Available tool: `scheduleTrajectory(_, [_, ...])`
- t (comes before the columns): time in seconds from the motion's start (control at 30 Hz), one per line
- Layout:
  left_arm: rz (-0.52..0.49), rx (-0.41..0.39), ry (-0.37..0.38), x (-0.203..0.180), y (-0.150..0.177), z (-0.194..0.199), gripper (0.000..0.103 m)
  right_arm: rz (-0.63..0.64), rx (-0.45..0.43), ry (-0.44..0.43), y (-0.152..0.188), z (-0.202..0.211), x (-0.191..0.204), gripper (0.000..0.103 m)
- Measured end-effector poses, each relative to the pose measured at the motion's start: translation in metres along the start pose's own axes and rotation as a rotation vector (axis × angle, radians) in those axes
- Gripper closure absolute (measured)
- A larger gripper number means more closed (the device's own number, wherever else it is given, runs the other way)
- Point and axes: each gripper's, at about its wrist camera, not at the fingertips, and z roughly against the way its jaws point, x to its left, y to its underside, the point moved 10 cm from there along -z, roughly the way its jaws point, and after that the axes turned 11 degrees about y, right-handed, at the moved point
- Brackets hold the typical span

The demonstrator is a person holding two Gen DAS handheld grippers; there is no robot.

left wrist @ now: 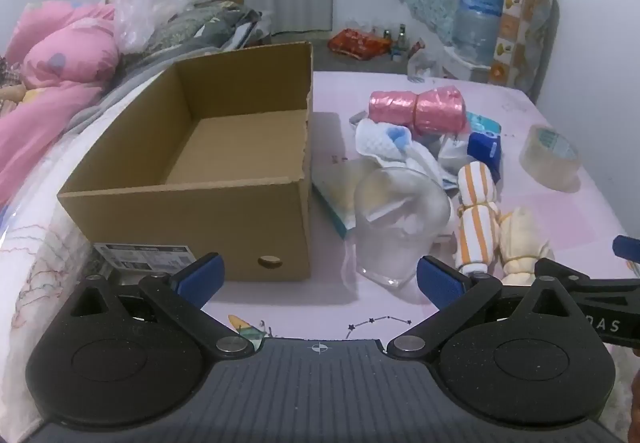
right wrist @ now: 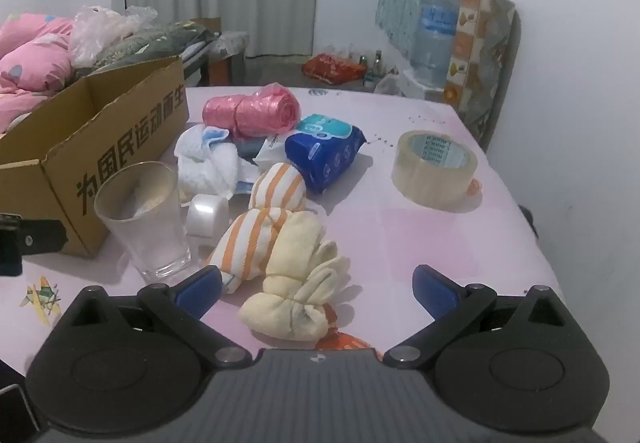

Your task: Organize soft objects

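Flanking one box (left wrist: 188, 163): two towel rolls (right wrist: 256, 239) (both tied), one glass (right wrist: 144, 219).

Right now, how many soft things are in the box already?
None yet. The box looks empty inside. Both tongs, left and right, are open and hold nothing. The right one sits nearest the cream towel. Left to do: that towel, the striped towel, the white cloth and the other soft things on the table.

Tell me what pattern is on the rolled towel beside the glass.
Orange and white stripes on the rolled towel; clearest in the right wrist view.
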Motion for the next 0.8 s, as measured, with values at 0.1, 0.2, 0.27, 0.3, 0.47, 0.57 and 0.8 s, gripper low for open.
scheduleTrajectory(0.1, [-0.01,0.005,-0.007,0.001,0.0,0.0,0.0,0.004,0.012,0.003,0.002,0.0,0.0,0.029])
scheduleTrajectory(0.2, [-0.011,0.004,-0.011,0.003,0.0,0.0,0.0,0.02,-0.001,0.015,0.002,0.003,0.004,0.029])
scheduleTrajectory(0.27, [-0.016,0.004,-0.021,0.003,0.003,-0.005,0.0,0.004,0.022,0.001,0.002,-0.002,0.005,0.029])
scheduleTrajectory(0.3, [-0.022,0.007,-0.022,0.002,0.004,-0.005,0.0,-0.002,0.027,-0.003,0.002,-0.004,0.005,0.029])
scheduleTrajectory(0.47, [-0.032,0.015,-0.028,0.001,0.006,-0.007,0.001,-0.019,0.026,-0.017,-0.001,0.0,-0.004,0.029])
scheduleTrajectory(0.57, [-0.036,0.017,-0.029,0.0,0.006,-0.008,0.0,-0.024,0.028,-0.02,-0.001,0.0,-0.004,0.029])
scheduleTrajectory(0.8, [-0.03,0.025,-0.027,0.001,0.007,-0.011,0.0,-0.028,0.033,-0.032,-0.002,0.001,-0.003,0.029])
